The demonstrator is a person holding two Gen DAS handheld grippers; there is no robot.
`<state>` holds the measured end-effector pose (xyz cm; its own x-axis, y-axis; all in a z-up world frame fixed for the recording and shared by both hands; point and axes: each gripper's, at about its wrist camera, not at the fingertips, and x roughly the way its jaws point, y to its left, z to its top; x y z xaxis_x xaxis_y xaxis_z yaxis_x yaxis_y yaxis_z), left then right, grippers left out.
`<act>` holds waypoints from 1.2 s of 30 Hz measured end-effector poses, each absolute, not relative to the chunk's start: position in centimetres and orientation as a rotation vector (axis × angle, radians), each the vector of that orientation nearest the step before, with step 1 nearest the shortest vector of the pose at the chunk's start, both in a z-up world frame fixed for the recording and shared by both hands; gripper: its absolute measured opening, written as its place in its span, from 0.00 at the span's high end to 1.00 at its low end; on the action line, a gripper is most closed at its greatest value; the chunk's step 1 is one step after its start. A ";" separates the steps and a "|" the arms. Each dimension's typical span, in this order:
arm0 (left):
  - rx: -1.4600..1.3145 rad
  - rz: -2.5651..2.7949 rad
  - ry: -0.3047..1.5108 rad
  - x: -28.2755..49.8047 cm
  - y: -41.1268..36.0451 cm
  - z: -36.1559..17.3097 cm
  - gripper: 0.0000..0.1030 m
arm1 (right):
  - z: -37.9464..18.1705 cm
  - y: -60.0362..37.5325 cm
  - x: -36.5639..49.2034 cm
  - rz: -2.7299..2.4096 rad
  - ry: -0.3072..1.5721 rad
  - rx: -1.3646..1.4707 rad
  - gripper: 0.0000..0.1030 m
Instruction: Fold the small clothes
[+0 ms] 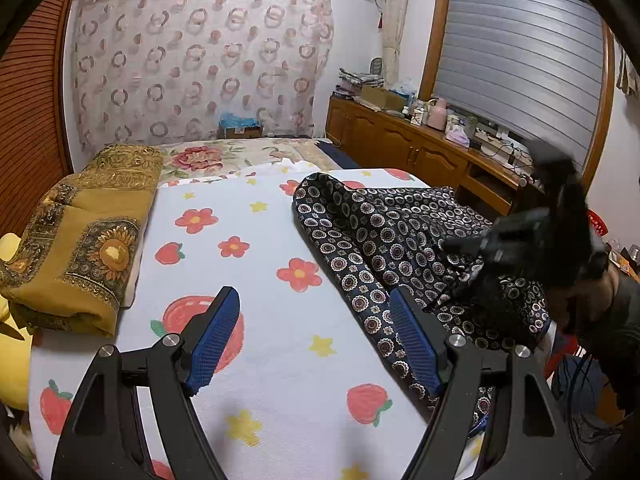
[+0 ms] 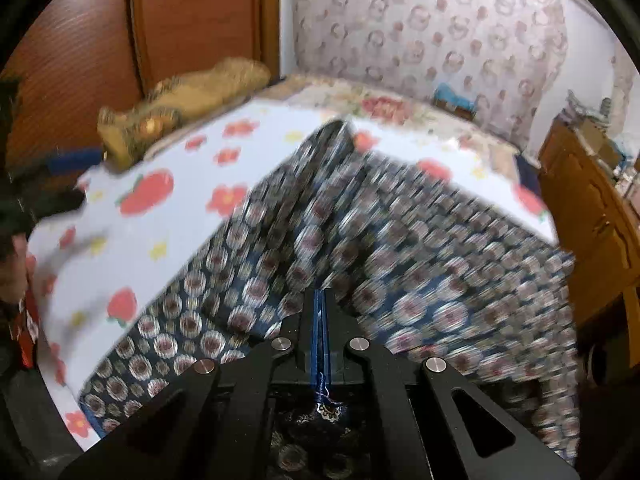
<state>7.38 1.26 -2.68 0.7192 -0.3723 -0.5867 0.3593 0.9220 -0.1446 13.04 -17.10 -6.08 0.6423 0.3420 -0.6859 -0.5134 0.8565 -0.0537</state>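
A dark navy garment (image 1: 380, 232) printed with small rings lies crumpled on the right half of the fruit-and-flower bed sheet (image 1: 248, 280). My left gripper (image 1: 314, 294) hovers open above the sheet. Its right blue pad (image 1: 412, 344) is over the garment's left edge, and nothing is between its pads. My right gripper (image 1: 460, 246) shows as a blurred black shape held by a hand, low on the garment's right part. In the right wrist view, that gripper (image 2: 322, 296) has its pads pressed together on a fold of the garment (image 2: 420, 272). A bit of cloth bunches out behind the pads.
A folded mustard sunflower blanket (image 1: 80, 248) lies along the bed's left side, in front of a wooden sliding door (image 1: 28, 100). A cluttered wooden cabinet (image 1: 400, 140) runs along the right wall under a shuttered window. The bed's right edge drops off just beyond the garment.
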 end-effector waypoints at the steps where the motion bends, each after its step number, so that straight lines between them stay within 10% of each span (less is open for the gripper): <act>1: -0.021 -0.406 0.653 7.4 1.2 -2.7 0.24 | -5.4 -17.4 12.9 0.491 0.710 -0.249 0.99; 17: -0.015 -0.414 0.653 7.0 0.9 -2.7 0.24 | -5.6 -26.6 5.8 0.340 0.820 -0.238 0.99; 20: -0.013 -0.416 0.652 7.0 0.7 -2.6 0.24 | -5.6 -27.6 5.1 0.301 0.822 -0.227 0.94; 25: -0.002 -0.414 0.650 7.0 0.4 -2.3 0.24 | -4.2 -26.3 5.6 0.326 0.749 -0.175 0.57; 36: -0.006 -0.410 0.653 6.8 0.8 -2.3 0.24 | -7.0 -17.8 9.0 0.518 0.737 -0.196 0.57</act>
<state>6.85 0.78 -2.32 0.7173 -0.3726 -0.5887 0.3689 0.9199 -0.1327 8.97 -17.80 -6.98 0.6220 0.3808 -0.6842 -0.5150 0.8572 0.0089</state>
